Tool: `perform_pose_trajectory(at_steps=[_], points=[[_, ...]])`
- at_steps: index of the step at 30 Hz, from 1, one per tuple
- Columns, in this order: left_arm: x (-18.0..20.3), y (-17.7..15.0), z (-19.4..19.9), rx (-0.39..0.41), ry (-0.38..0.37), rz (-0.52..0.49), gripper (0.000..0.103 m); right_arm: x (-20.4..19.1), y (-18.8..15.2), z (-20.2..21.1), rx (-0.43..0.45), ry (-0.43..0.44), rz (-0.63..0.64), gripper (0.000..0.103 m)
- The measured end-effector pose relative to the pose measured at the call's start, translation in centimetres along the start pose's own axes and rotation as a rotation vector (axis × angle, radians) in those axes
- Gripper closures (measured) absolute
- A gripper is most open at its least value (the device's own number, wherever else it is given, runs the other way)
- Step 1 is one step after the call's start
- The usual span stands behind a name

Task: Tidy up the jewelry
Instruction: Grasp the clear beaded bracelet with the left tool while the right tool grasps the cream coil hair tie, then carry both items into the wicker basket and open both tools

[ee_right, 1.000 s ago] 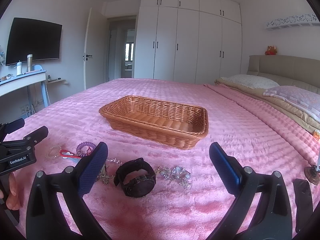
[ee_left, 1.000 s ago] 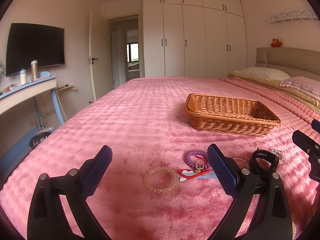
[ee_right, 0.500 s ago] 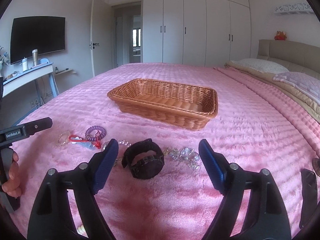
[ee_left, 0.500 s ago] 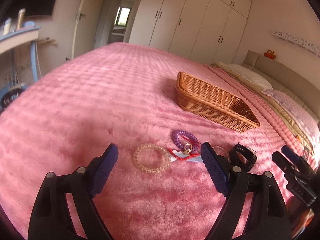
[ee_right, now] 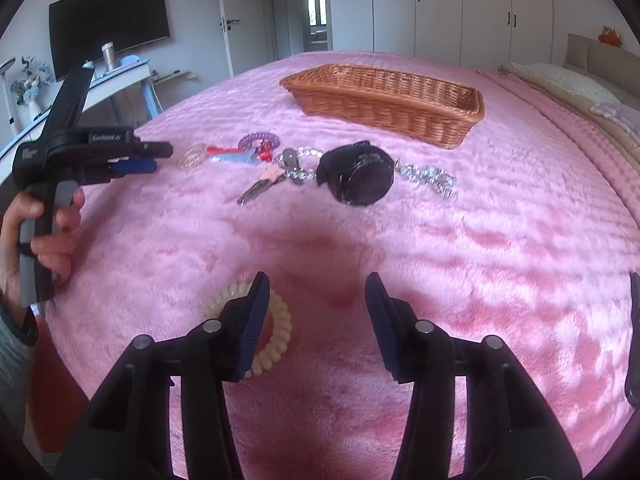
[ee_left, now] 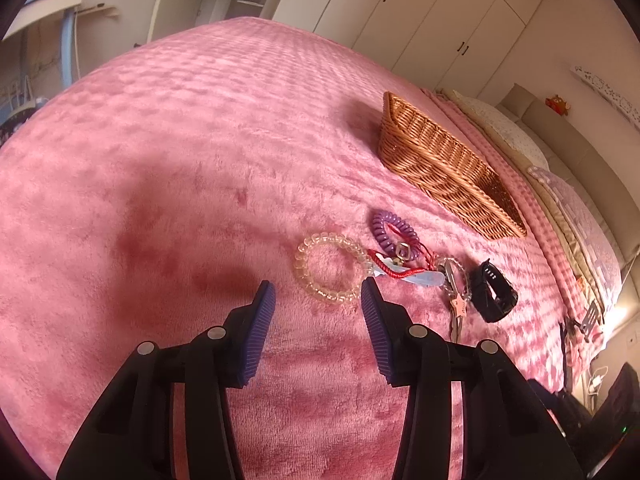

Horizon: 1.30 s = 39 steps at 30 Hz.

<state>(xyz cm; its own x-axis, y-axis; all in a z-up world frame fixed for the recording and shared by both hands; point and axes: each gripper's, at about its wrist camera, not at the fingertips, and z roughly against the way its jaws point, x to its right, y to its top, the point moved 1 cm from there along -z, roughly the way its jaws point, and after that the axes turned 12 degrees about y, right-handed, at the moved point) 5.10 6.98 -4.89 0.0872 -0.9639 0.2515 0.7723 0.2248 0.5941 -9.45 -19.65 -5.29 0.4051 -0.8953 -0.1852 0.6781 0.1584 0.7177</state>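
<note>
Jewelry lies in a row on the pink bedspread. In the left wrist view my left gripper (ee_left: 318, 294) is open, just short of a clear beaded bracelet (ee_left: 308, 278). Beyond lie a purple coil band (ee_left: 384, 226), a red cord with a blue charm (ee_left: 394, 272), keys (ee_left: 456, 300) and a black watch (ee_left: 492, 292). In the right wrist view my right gripper (ee_right: 316, 288) is open over bare blanket, a cream coil band (ee_right: 276, 340) beside its left finger. The watch (ee_right: 360, 178), a crystal bracelet (ee_right: 430, 178) and the left gripper (ee_right: 136, 160) show there. The wicker basket (ee_left: 440, 164) stands behind.
Pillows (ee_right: 560, 78) and the headboard lie at the right. A white desk (ee_right: 120, 80) and a wall TV (ee_right: 108, 26) stand left of the bed. Wardrobes (ee_right: 440, 4) fill the far wall. A dark object (ee_right: 634, 340) sits at the right edge.
Both grippers have tilted downward and drawn closer to the blanket. The left gripper has closed in on the clear bracelet. The cream coil band has come into the right wrist view.
</note>
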Motion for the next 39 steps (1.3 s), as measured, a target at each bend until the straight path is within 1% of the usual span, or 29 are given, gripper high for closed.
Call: perform_pose_trajectory(at_steps=[1, 2, 3, 6, 7, 9, 10, 11, 12, 15, 19, 23, 28, 32, 35, 39], points=[[0.1, 0.3, -0.4, -0.008, 0.009, -0.002, 0.06, -0.2, -0.2, -0.3, -0.016, 0.009, 0.001, 0.058], [0.3, 0.5, -0.8, -0.02, 0.026, -0.006, 0.06, -0.4, -0.2, -0.5, -0.027, 0.019, 0.003, 0.063], [0.5, 0.7, -1.3, -0.032, 0.044, -0.013, 0.062, -0.5, -0.2, -0.7, -0.032, 0.017, 0.008, 0.065], [1.1, 0.6, -1.9, -0.037, 0.103, -0.058, 0.069, -1.1, 0.2, -1.1, -0.071, 0.002, 0.031, 0.065], [1.3, 0.5, -1.9, -0.03, 0.116, -0.071, 0.07, -1.3, 0.1, -1.3, -0.081, -0.001, 0.042, 0.07], [1.6, 0.4, -2.1, -0.031, 0.141, -0.096, 0.083, -1.8, 0.1, -1.3, -0.087, 0.009, 0.062, 0.081], [1.9, 0.4, -2.1, -0.028, 0.15, -0.11, 0.087, -2.0, 0.2, -1.2, -0.086, -0.001, 0.072, 0.089], [2.1, 0.3, -2.0, -0.021, 0.16, -0.124, 0.089, -2.2, 0.2, -1.1, -0.081, -0.01, 0.08, 0.091], [2.3, 0.3, -2.0, -0.014, 0.17, -0.136, 0.093, -2.3, 0.3, -1.1, -0.078, -0.005, 0.082, 0.091], [2.8, 0.2, -1.8, 0.003, 0.178, -0.16, 0.096, -2.3, 0.7, -0.8, -0.065, -0.005, 0.082, 0.092], [3.2, 0.3, -0.9, 0.032, 0.149, -0.163, 0.096, -1.9, 2.4, 0.3, -0.016, 0.0, 0.064, 0.092], [4.3, 1.3, 0.9, 0.081, 0.118, -0.167, 0.096, -1.3, 5.3, 1.7, 0.059, -0.009, 0.057, 0.093], [7.2, 4.2, 3.5, 0.172, 0.061, -0.182, 0.096, 0.5, 10.3, 3.0, 0.165, -0.027, 0.043, 0.093], [10.4, 7.5, 3.9, 0.224, 0.007, -0.201, 0.096, 3.6, 15.2, 2.2, 0.216, -0.064, 0.0, 0.093], [13.5, 9.9, 2.8, 0.248, -0.009, -0.236, 0.096, 6.6, 18.8, 0.2, 0.217, -0.095, -0.039, 0.093], [16.9, 12.7, -0.8, 0.224, -0.034, -0.259, 0.096, 10.8, 22.5, -4.4, 0.152, -0.118, -0.1, 0.093]])
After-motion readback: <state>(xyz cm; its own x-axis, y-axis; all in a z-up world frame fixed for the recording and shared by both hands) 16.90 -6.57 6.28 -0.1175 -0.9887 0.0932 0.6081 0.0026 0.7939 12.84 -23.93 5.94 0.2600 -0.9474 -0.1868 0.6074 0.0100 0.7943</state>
